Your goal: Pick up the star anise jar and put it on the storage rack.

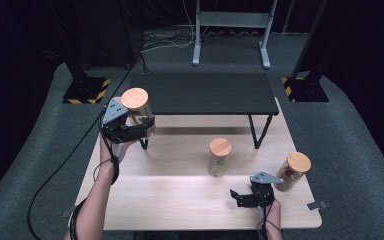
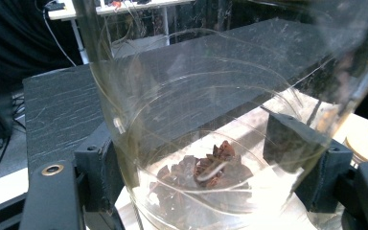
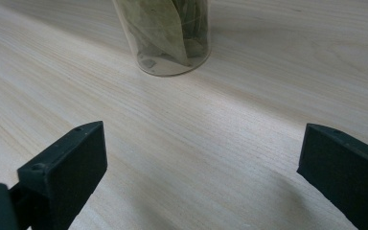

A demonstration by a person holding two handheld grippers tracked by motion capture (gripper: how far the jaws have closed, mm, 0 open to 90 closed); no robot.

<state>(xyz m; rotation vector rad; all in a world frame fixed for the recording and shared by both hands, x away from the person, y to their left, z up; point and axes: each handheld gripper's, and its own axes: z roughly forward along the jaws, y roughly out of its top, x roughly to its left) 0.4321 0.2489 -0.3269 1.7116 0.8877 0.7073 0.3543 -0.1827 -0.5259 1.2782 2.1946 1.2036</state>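
Observation:
My left gripper [image 1: 132, 127] is shut on a clear glass jar [image 1: 139, 117] with a wooden lid, held in the air at the left end of the black shelf [image 1: 205, 94]. In the left gripper view the jar [image 2: 211, 143] stands between both jaws, with dark star-shaped spice [image 2: 206, 170] at its bottom. A second jar [image 1: 220, 157], with a wooden lid and pale green leaves inside, stands mid-table; its base [image 3: 165, 36] shows ahead of my right gripper [image 3: 201, 177]. My right gripper [image 1: 240, 196] rests low near the table's front right, open and empty. A third lidded jar [image 1: 292, 171] stands just right of it.
The pale wooden table [image 1: 180, 200] carries the low black shelf on thin legs at its far side. A small grey clip [image 1: 317, 205] lies at the front right corner. Stand bases [image 1: 85, 90] and cables sit on the carpet beyond.

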